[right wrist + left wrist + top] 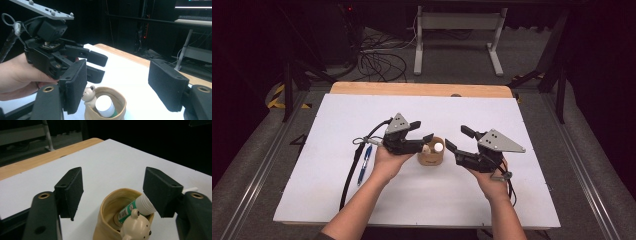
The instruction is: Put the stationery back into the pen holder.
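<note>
On the white rectangular worktop (362, 200), whose far edge is a bare strip of light wood, stands one small tan ceramic cup (430, 158) with a little cream bear figure (136, 226) moulded on its rim. One tube with a white cap and a green-and-white label (132, 207) leans inside the cup, cap end up above the rim. The cup sits near the middle of the worktop, between two black two-jaw tools, each held in one of the person's two hands. The left tool (421, 131) hovers just over the cup from the left side; in the left gripper view its two black pads stand well apart, one on either side of the cup's mouth, and the right-hand pad (160, 190) is just at the tube's white cap, though contact cannot be made out. Nothing is clamped between these jaws. The right tool (459, 138) is held just beside the cup on its right, also with its jaws apart and nothing between them; in the right gripper view the cup and tube lie low between its two pads, with the left tool above and behind the cup. One blue pen (364, 165) lies on the worktop to the left of the left hand, beside the black cable (349, 172) trailing from that tool.
</note>
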### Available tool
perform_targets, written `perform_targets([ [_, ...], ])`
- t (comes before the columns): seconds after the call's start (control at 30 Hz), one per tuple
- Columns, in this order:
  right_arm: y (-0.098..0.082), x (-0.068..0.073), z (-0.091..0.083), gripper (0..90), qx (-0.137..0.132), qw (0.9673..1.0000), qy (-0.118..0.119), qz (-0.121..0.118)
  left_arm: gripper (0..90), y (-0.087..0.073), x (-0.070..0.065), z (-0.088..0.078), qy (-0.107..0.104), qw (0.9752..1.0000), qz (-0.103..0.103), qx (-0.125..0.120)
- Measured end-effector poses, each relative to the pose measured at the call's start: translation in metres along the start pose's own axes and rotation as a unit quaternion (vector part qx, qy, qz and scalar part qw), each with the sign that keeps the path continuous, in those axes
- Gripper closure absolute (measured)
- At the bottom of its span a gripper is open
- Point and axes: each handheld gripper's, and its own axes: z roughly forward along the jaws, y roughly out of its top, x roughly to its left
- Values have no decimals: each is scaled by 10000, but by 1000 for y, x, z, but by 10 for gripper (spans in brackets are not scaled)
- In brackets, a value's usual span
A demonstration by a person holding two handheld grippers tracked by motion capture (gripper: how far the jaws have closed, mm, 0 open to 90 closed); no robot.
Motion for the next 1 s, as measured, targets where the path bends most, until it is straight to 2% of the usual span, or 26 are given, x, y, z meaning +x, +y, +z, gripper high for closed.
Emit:
perform_targets([
  [0.1, 0, 0, 0, 307, 0, 10000, -9, -19, 270, 1, 0, -6, 112, 9999, -36, -79],
  [0.13, 0, 0, 0, 305, -7, 10000, -12, -18, 261, 1, 1, -8, 158, 9998, 28, -95],
  [0.43, -1, -1, 0, 259, 0, 10000, -47, 30, 194, 0, 1, -28, 275, 9995, 60, -122],
  [0.47, -1, -2, 0, 254, 0, 10000, -48, 50, 188, 0, 1, -31, 310, 9994, 124, -116],
  [0.7, -1, -3, -1, 221, -18, 10000, -35, 35, 165, 0, 3, -50, 322, 9992, 140, -192],
  [1.0, -2, -5, -4, 191, -40, 10000, -27, 73, 135, -5, 5, -76, 475, 9985, 215, -176],
])
